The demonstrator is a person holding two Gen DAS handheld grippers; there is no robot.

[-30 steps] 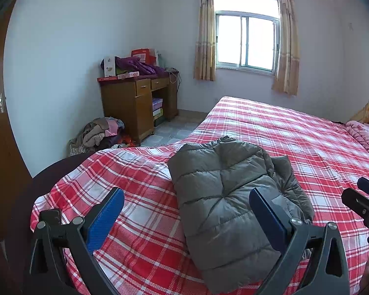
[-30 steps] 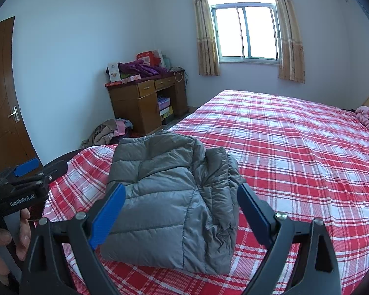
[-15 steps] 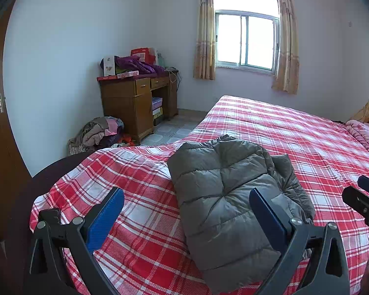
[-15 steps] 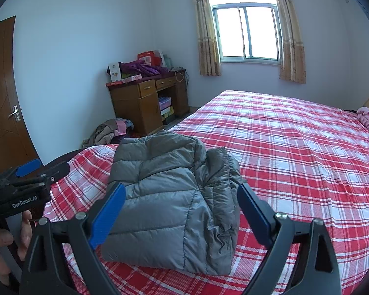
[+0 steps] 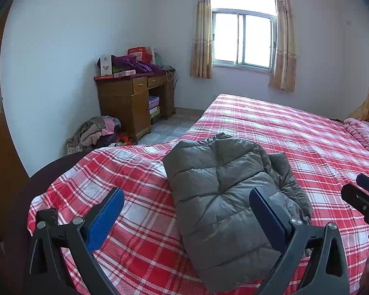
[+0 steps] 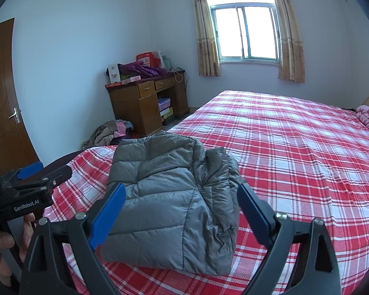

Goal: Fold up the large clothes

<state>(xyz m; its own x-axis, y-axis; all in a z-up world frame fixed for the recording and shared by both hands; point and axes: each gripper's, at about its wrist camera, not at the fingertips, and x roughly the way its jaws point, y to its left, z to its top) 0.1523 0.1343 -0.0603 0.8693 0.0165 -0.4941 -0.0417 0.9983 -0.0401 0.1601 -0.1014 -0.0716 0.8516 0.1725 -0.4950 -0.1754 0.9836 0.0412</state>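
A grey puffer jacket [image 5: 223, 186] lies folded into a compact bundle on the near corner of the bed; it also shows in the right wrist view [image 6: 172, 191]. My left gripper [image 5: 187, 206] is open and empty, held above the bed just in front of the jacket. My right gripper [image 6: 179, 204] is open and empty, held in front of the jacket's near edge. Neither gripper touches the jacket. The left gripper also shows at the left edge of the right wrist view [image 6: 34, 184].
The bed [image 5: 295, 132] has a red and white plaid cover. A pink blanket [image 5: 364, 132] lies at its far right. A wooden desk [image 5: 132, 98] with boxes and purple cloth stands by the wall, with a clothes pile [image 5: 98, 130] on the floor. A brown door [image 6: 2, 98] is at left.
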